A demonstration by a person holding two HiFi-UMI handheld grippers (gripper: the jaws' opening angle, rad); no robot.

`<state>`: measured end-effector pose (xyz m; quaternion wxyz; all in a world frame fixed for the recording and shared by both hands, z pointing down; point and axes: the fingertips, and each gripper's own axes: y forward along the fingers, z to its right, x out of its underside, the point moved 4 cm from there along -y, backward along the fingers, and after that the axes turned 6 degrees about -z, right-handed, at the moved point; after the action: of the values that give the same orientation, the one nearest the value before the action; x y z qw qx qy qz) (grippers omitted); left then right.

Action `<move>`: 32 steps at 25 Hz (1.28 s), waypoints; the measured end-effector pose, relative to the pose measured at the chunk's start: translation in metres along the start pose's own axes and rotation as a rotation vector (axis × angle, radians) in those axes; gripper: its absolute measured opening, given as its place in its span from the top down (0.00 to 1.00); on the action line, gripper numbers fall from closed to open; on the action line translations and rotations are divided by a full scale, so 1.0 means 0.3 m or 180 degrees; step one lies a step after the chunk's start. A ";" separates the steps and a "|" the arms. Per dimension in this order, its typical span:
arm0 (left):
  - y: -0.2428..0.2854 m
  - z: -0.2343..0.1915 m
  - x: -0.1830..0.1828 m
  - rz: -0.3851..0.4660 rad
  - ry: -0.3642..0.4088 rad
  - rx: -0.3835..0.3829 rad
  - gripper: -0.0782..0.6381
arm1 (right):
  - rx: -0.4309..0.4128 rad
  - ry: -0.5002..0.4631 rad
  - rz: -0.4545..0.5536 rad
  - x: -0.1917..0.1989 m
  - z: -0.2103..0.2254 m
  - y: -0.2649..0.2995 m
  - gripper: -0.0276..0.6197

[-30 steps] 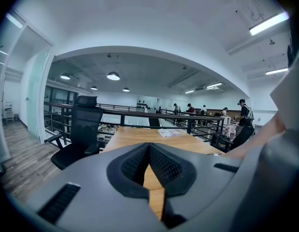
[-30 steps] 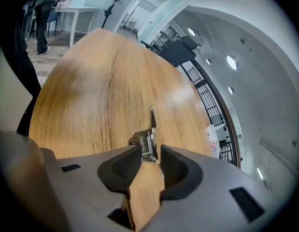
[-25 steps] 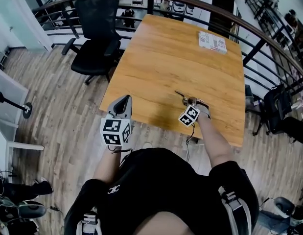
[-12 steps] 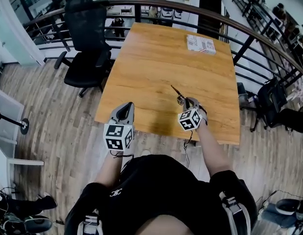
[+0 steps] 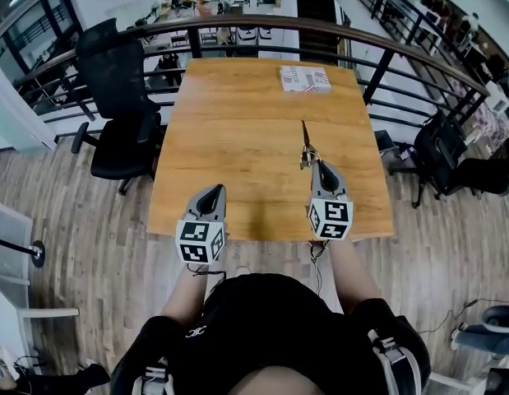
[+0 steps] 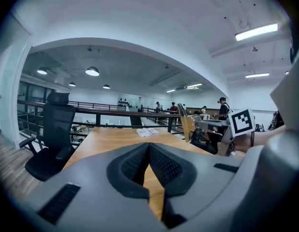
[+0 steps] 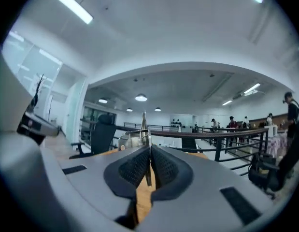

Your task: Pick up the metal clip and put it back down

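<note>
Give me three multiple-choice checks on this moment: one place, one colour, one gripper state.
1. Where is the metal clip? A) on the floor B) in the right hand-held gripper C) on the railing
2. What colour is the office chair beside the wooden table? A) black B) red C) white
3. How do the left hand-held gripper's jaws stand? A) wide apart B) shut on the clip C) together, nothing between
B: the clip sticks out from between that gripper's closed pads, above the table. A: seat and backrest are black. C: the left gripper view shows the pads meeting, empty.
</note>
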<state>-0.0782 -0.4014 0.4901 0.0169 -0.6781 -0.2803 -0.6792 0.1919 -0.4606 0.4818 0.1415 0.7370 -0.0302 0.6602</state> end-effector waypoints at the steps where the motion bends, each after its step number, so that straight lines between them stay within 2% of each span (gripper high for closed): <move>1: 0.011 0.007 -0.004 -0.0002 0.0011 0.0019 0.88 | 0.0046 0.0171 0.0109 -0.020 0.024 -0.024 0.92; 5: 0.051 0.029 -0.034 -0.0011 0.0046 0.0077 0.88 | 0.0093 0.0582 0.0393 -0.077 0.092 -0.086 0.92; 10: 0.075 0.063 -0.046 -0.0010 0.0099 0.0151 0.88 | 0.0029 0.0582 0.0469 -0.081 0.108 -0.114 0.92; 15: 0.086 0.072 -0.046 -0.0032 0.0125 0.0192 0.88 | 0.0002 0.0515 0.0397 -0.062 0.093 -0.102 0.92; 24: 0.068 0.036 -0.037 -0.0040 0.0113 0.0089 0.88 | 0.0083 -0.0234 0.0058 -0.004 0.052 -0.004 0.92; 27: 0.048 0.005 -0.021 -0.0054 0.0077 0.0022 0.88 | 0.0103 -0.0592 -0.0059 0.014 0.023 0.041 0.92; 32: 0.014 -0.030 -0.006 -0.0071 0.0015 -0.0100 0.88 | 0.0232 -0.1354 -0.0315 0.092 0.003 0.129 0.92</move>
<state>-0.0846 -0.4093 0.4905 -0.0008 -0.6735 -0.2772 -0.6852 0.1873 -0.4940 0.5154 0.1375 0.8648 0.0007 0.4829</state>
